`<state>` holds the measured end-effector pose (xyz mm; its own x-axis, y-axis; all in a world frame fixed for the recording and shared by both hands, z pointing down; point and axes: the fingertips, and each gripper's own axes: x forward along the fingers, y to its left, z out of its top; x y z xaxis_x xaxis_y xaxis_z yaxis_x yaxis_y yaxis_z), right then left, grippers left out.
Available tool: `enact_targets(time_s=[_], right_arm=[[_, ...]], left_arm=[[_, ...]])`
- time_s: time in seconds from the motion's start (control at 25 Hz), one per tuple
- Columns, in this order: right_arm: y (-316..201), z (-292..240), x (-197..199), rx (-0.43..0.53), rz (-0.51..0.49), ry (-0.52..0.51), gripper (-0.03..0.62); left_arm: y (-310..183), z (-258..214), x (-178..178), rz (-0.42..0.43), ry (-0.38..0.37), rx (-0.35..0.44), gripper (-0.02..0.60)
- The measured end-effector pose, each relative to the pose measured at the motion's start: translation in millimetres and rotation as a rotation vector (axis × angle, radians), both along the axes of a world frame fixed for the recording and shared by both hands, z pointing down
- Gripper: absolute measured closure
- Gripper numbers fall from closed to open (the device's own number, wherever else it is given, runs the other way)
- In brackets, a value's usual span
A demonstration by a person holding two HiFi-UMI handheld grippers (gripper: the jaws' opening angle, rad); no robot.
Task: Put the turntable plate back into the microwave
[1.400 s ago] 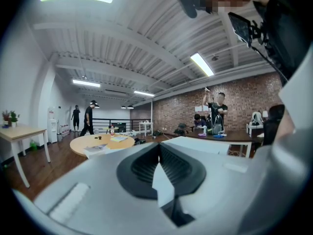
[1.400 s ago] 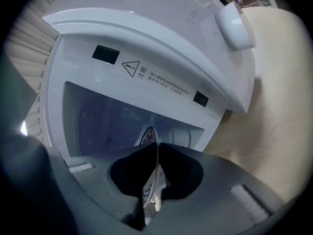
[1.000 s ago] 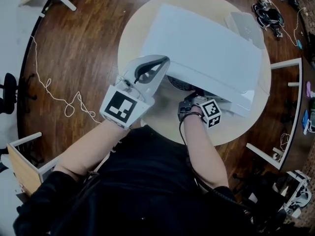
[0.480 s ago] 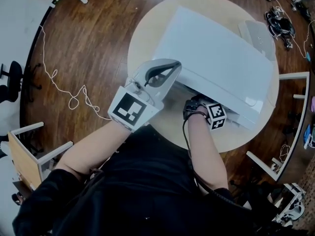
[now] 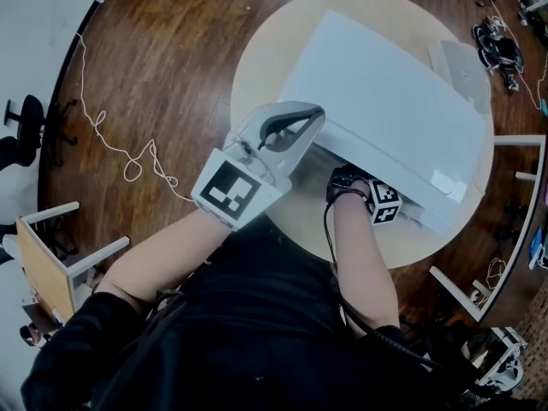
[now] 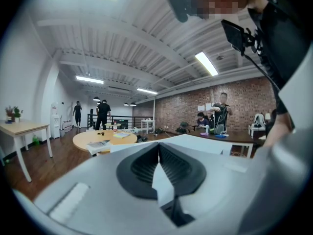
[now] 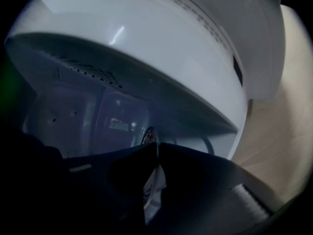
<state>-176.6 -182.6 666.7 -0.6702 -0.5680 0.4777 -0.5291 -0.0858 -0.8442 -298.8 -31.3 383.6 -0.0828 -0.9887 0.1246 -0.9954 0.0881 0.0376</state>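
Observation:
A white microwave (image 5: 394,118) stands on a round pale table (image 5: 257,67), its opening facing me. My right gripper (image 7: 157,146) reaches into the dim cavity (image 7: 73,111). It is shut on the rim of the thin turntable plate (image 7: 152,192), which shows edge-on between the pads. In the head view only its marker cube (image 5: 385,202) and my forearm show; the fingers and the plate are hidden under the microwave's top. My left gripper (image 5: 291,127) hovers by the microwave's front left corner, shut with nothing in it (image 6: 159,148).
A thin cable (image 5: 128,165) loops over the wooden floor to the left. A wooden chair (image 5: 43,264) stands at lower left and a white table frame (image 5: 514,144) at right. Behind the microwave lies a pale flat object (image 5: 462,67).
The right gripper has gone a little deeper under the microwave's top, and the dark plate edge seen at the opening a second ago is now hidden. The left gripper has kept its place.

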Motion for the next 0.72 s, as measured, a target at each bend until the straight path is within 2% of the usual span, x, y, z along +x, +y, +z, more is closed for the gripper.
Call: enact_targets(time_s=[0.4,0.52,0.72], right_arm=[[-3.0,3.3,2.0,0.009,0.016,0.015,0.57],[-3.2,3.9,1.5,0.012,0.011,-0.001,0.568],[0.4,5.3,1.5,0.009,-0.006,-0.035,0.534]], left_arm=[[4.8,1.1,-3.7,-0.021,-0.003,-0.018,0.578],[7.2,4.6,-4.6,-0.01,-0.041,-0.028,0.578],[9.5,0.5,-4.1,-0.027,-0.043,-0.022,0.578]])
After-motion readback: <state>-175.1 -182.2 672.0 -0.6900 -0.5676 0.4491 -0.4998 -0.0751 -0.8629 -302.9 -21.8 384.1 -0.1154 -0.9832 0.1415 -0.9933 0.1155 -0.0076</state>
